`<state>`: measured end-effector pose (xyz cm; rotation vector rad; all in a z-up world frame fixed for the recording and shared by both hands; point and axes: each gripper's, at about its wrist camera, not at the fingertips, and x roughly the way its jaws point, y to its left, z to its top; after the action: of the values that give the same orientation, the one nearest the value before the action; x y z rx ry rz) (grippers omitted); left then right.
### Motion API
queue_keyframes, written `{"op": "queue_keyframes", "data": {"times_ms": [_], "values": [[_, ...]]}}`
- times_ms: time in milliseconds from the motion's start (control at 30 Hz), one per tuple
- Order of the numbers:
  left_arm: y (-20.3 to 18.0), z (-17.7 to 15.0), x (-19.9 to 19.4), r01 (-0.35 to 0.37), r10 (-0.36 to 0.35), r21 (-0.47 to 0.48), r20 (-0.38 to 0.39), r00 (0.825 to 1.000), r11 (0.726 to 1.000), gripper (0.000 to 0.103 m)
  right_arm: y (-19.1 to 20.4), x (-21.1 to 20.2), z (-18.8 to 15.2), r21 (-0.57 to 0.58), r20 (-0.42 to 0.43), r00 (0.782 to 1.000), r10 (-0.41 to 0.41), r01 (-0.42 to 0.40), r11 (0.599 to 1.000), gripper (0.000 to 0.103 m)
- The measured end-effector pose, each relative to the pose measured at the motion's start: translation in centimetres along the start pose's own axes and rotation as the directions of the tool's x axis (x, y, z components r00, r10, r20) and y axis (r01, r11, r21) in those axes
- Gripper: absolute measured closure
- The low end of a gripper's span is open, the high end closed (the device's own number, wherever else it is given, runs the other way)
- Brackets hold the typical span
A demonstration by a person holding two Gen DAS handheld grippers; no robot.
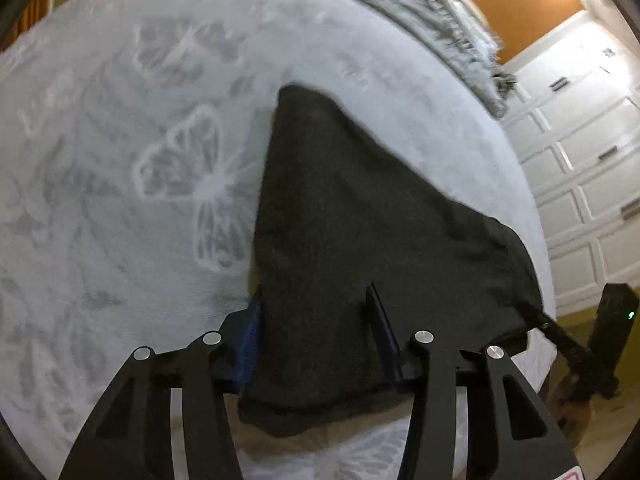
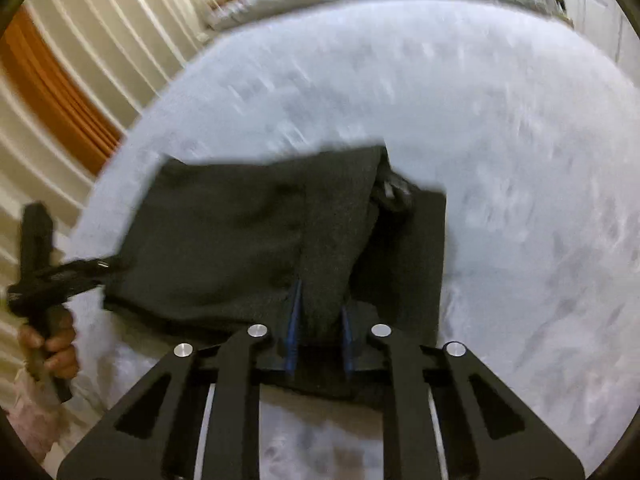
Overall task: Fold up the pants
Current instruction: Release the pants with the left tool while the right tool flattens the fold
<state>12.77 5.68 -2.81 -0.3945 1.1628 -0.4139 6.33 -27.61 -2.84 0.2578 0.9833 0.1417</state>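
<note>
Dark grey pants [image 1: 360, 208] lie partly folded on a pale butterfly-print blanket [image 1: 120, 120]. In the left wrist view my left gripper [image 1: 316, 304] stands half-wide over their near edge. The cloth lies flat between its jaws, with the left pad at the cloth's side edge. My right gripper [image 1: 538, 316] reaches the pants' right corner. In the right wrist view my right gripper [image 2: 320, 312] is shut on a raised fold of the pants [image 2: 240, 232]. My left gripper [image 2: 105, 266], held by a hand [image 2: 56, 348], meets the pants' left corner. The picture is blurred.
The blanket [image 2: 520, 160] covers a bed that stretches far beyond the pants. Grey patterned bedding [image 1: 448, 20] is heaped at the bed's far end. White panelled doors [image 1: 580, 160] stand to the right and white slats [image 2: 80, 60] to the left.
</note>
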Motion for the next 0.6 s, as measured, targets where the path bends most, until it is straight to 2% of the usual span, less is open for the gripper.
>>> {"op": "queue_keyframes", "data": {"times_ms": [33, 67, 100, 133, 167, 200, 233, 267, 300, 333, 367, 500, 600], "values": [[-0.1, -0.1, -0.5, -0.007, 0.007, 0.010, 0.007, 1.000, 1.000, 0.052, -0.2, -1.2, -0.3, -0.006, 0.014, 1.000, 0.009, -0.009, 1.000, 0.087], [-0.1, 0.0, -0.6, -0.016, 0.016, 0.013, 0.007, 1.000, 1.000, 0.043, -0.4, -1.3, -0.4, -0.015, 0.010, 1.000, -0.014, 0.014, 1.000, 0.084], [0.0, 0.0, -0.5, -0.034, 0.034, 0.012, 0.006, 0.999, 0.999, 0.039, -0.8, -0.8, -0.7, -0.032, -0.014, 0.998, -0.067, 0.067, 0.997, 0.074], [0.1, 0.0, -0.4, -0.068, 0.068, 0.009, 0.014, 0.998, 0.998, 0.037, -1.5, 0.9, -1.1, -0.050, -0.074, 0.985, -0.158, 0.155, 0.987, 0.065], [0.2, -0.1, -0.3, -0.098, 0.097, 0.010, 0.021, 0.995, 0.995, 0.037, -2.2, 1.9, -1.4, -0.040, -0.111, 0.972, -0.209, 0.206, 0.978, 0.056], [0.2, 0.0, -0.2, -0.109, 0.109, 0.013, 0.021, 0.994, 0.994, 0.036, -2.7, 2.2, -1.5, -0.004, -0.115, 0.971, -0.210, 0.211, 0.978, 0.048], [0.2, -0.1, -0.1, -0.111, 0.111, 0.013, 0.017, 0.994, 0.994, 0.034, -2.9, 1.7, -1.4, 0.031, -0.098, 0.978, -0.184, 0.188, 0.982, 0.048], [0.2, -0.1, -0.1, -0.107, 0.107, 0.007, 0.013, 0.994, 0.994, 0.028, -2.9, 1.0, -1.2, 0.044, -0.073, 0.984, -0.164, 0.168, 0.985, 0.044], [0.1, -0.1, 0.0, -0.103, 0.103, 0.000, 0.013, 0.995, 0.995, 0.026, -2.9, 0.5, -1.0, 0.052, -0.051, 0.986, -0.157, 0.160, 0.986, 0.025], [0.1, 0.0, 0.2, -0.103, 0.103, -0.003, 0.013, 0.995, 0.995, 0.024, -3.2, -0.1, -1.0, 0.069, -0.023, 0.988, -0.155, 0.156, 0.985, 0.013], [0.0, 0.0, 0.5, -0.110, 0.110, 0.003, 0.006, 0.994, 0.994, 0.024, -3.4, -0.1, -1.0, 0.080, -0.015, 0.988, -0.152, 0.153, 0.985, 0.013], [-0.1, -0.3, 2.1, -0.127, 0.128, 0.011, -0.037, 0.991, 0.992, 0.024, -4.5, 1.7, -1.0, 0.150, -0.084, 0.994, -0.072, 0.084, 0.985, 0.014], [-0.5, -0.6, 2.6, -0.154, 0.155, 0.033, -0.023, 0.988, 0.988, 0.021, -4.7, 3.9, -1.1, 0.191, -0.136, 0.990, -0.020, 0.046, 0.980, 0.014]]}}
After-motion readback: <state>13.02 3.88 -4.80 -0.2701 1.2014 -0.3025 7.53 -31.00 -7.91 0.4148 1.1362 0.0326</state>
